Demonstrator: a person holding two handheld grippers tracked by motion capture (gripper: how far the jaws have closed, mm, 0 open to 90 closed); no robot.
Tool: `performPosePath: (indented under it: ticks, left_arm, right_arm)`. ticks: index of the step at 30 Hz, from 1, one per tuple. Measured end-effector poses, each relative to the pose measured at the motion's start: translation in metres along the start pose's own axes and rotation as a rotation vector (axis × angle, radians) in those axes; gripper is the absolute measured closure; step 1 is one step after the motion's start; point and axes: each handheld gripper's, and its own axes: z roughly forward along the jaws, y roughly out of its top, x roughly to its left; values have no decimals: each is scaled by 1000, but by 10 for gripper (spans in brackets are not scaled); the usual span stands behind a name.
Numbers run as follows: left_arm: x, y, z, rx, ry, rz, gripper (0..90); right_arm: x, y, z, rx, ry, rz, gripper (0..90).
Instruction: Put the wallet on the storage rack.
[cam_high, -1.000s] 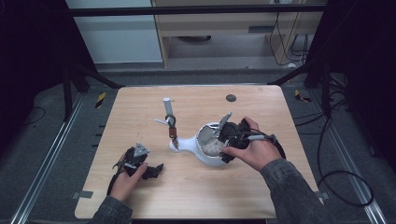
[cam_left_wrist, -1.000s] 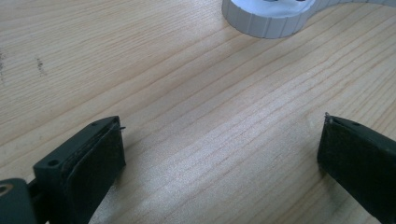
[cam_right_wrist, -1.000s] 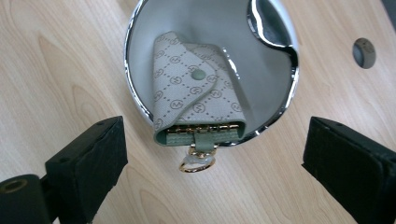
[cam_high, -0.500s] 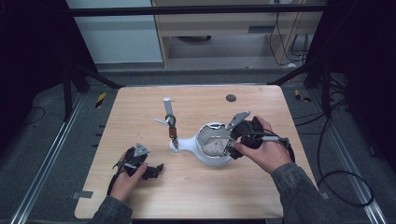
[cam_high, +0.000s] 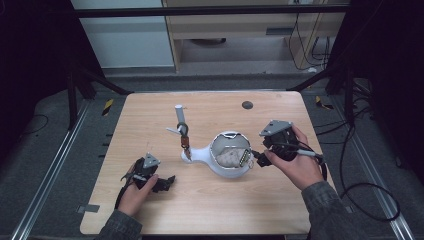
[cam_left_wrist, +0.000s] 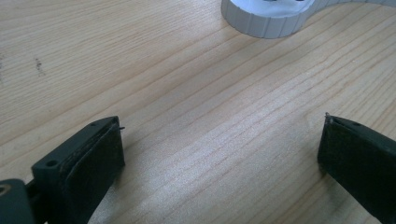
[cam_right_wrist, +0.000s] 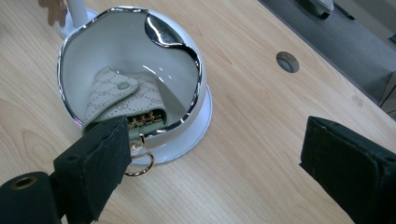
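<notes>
A white bowl-shaped dish with a chrome rim (cam_high: 225, 172) (cam_right_wrist: 182, 60) stands mid-table. Inside it lies a beige patterned key pouch (cam_high: 229, 157) (cam_right_wrist: 112, 95), its gold hooks and a gold ring (cam_right_wrist: 140, 163) hanging over the near rim. My right gripper (cam_high: 254, 159) (cam_right_wrist: 215, 154) sits just right of the dish with its jaws wide apart. They have just been opening, and nothing is gripped between them. My left gripper (cam_high: 167, 182) (cam_left_wrist: 222, 140) rests open on the wood at the front left, aimed at the dish's ribbed white base (cam_left_wrist: 271, 21).
A white post (cam_high: 179, 114) rises from the dish's tail, and a brown charm (cam_high: 186, 142) hangs on it. A dark round grommet (cam_high: 247, 105) (cam_right_wrist: 287, 61) sits in the table near its far edge. The table (cam_high: 280, 210) is light wood.
My right gripper has drawn back to the right, from over the dish's rim to beside it. The pouch stays in the dish. The left gripper has not moved.
</notes>
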Motion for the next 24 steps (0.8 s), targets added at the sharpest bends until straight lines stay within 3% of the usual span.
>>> performPosePath:
  ticks: [8,16,24]
  left_arm:
    - [0,0,0,0,-1,0,0]
    - [0,0,0,0,0,0,0]
    - [0,0,0,1,-3,0,0]
  right_arm:
    - [-8,-8,-4,-42,-21,62,88]
    - [-17,-14,0,-48,-46,112,87]
    - [-29,-29,7,-48,-37,183,61]
